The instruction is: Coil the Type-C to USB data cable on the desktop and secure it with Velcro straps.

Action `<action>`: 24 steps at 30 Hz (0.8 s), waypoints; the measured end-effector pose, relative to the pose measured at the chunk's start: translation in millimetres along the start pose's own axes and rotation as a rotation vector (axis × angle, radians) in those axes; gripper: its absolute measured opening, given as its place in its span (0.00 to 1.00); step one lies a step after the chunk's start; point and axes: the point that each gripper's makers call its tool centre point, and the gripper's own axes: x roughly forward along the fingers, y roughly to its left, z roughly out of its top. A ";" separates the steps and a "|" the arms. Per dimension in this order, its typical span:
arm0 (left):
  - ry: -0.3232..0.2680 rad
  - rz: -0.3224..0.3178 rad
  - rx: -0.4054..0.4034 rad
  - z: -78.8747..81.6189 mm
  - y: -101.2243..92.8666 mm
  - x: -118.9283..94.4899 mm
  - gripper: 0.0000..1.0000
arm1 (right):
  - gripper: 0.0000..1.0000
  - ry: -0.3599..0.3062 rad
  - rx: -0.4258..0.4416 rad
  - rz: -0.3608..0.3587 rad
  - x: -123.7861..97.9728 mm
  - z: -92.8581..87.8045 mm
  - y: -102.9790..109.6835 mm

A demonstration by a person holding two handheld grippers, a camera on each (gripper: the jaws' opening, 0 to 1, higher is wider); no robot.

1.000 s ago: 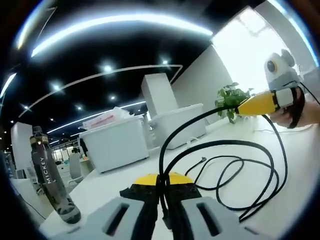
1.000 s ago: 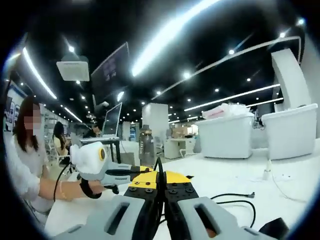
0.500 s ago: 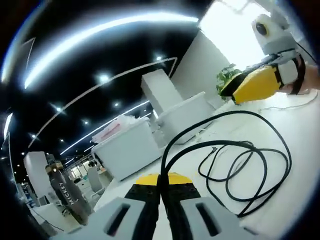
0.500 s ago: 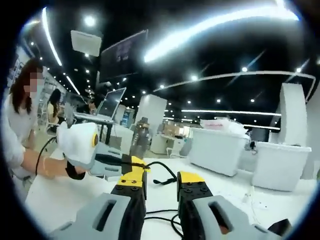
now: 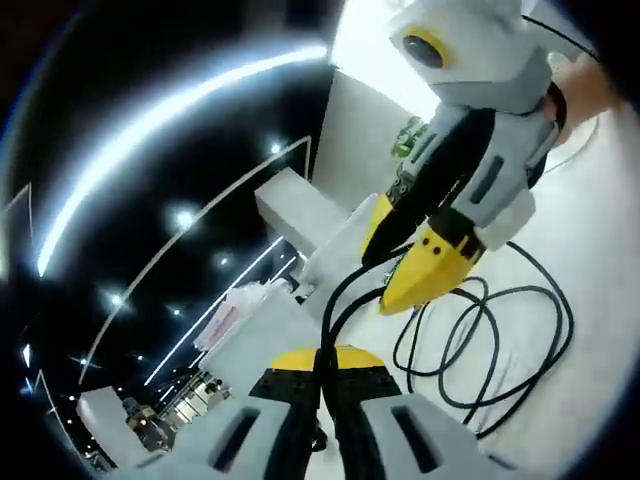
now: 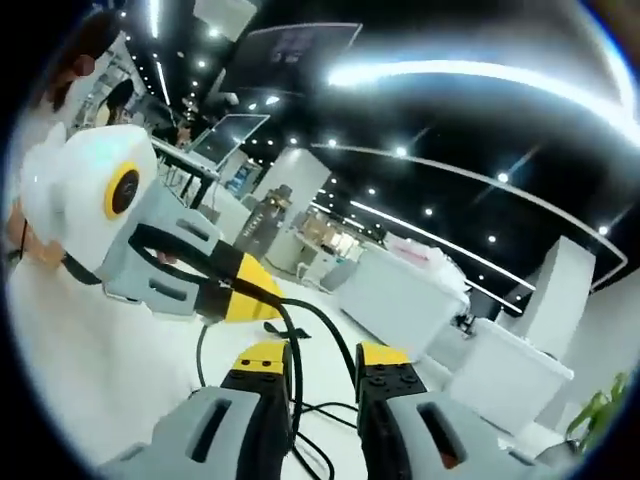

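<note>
Left gripper clamps the thin black data cable; right gripper, jaws apart, approaches. Loose loops lie on the white counter; coiling unfinished, strapping pending.

Bright ceiling strips streak w/ motion blur; window glare, heavy fisheye warp.

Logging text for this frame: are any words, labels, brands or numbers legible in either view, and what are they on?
No text can be read in either view.
Dark bottle: there are pale marks down its side, too small and blurred to read.
Hanging screen: there are faint marks across it, unreadable.
</note>
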 end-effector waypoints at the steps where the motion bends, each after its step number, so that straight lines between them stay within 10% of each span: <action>1: -0.005 0.002 0.009 1.5 -0.6 -0.5 0.04 | 0.22 -0.001 -0.007 -0.002 -0.6 -0.5 -1.1; 8: -0.042 0.000 -0.035 2.1 4.6 -1.2 0.05 | 0.03 0.010 0.031 0.043 -3.5 -2.9 -2.2; 21: 0.002 -0.013 0.083 -5.3 -2.5 4.6 0.07 | 0.02 -0.005 0.197 0.153 -9.5 2.4 8.0; 24: -0.020 -0.010 -0.002 -4.8 0.9 5.0 0.04 | 0.03 -0.004 0.219 0.155 -9.3 -1.6 9.1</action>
